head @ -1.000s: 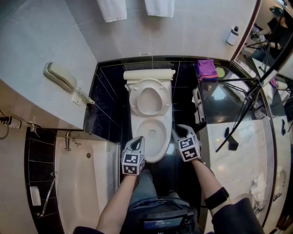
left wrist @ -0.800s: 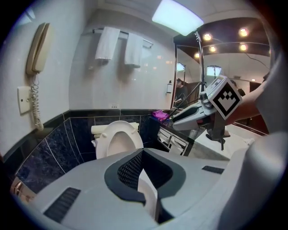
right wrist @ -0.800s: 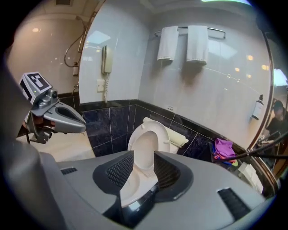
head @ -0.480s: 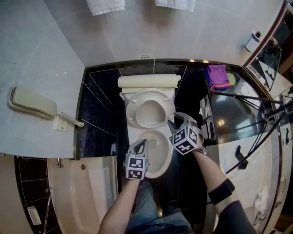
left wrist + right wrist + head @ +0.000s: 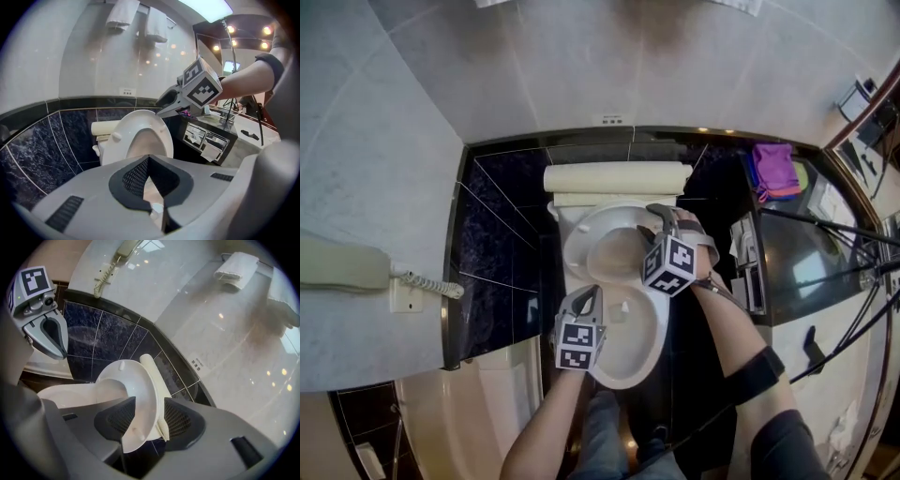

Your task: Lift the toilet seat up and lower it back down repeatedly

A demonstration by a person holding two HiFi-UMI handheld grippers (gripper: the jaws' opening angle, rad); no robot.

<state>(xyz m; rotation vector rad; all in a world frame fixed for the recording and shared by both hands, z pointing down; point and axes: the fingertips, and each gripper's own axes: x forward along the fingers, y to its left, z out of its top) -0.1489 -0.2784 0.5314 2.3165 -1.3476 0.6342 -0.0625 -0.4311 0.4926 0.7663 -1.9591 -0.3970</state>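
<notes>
The white toilet seat (image 5: pixel 577 246) stands raised against the cream lid (image 5: pixel 617 176) above the open bowl (image 5: pixel 630 349). My right gripper (image 5: pixel 651 221) is at the seat's right edge. In the right gripper view its jaws have just been opening and straddle the seat (image 5: pixel 140 394) and the lid's edge (image 5: pixel 153 377), with a gap at the right pad, so the right gripper (image 5: pixel 149 420) is open. My left gripper (image 5: pixel 591 296) hovers over the bowl's left front rim. Its fingertips meet at the left gripper's own tip (image 5: pixel 148 159) with nothing between them. The seat (image 5: pixel 123 140) rises ahead of it.
A wall phone (image 5: pixel 347 267) hangs at the left above the bathtub (image 5: pixel 487 403). A paper holder (image 5: pixel 745 253) and the vanity counter (image 5: pixel 825 309) flank the toilet on the right. A purple cloth (image 5: pixel 773 169) lies at the back right. Towels (image 5: pixel 236 263) hang on the wall.
Both grippers moved forward over the toilet. The right one went from the bowl's front right to the raised seat's right edge and rolled. The seat stayed up.
</notes>
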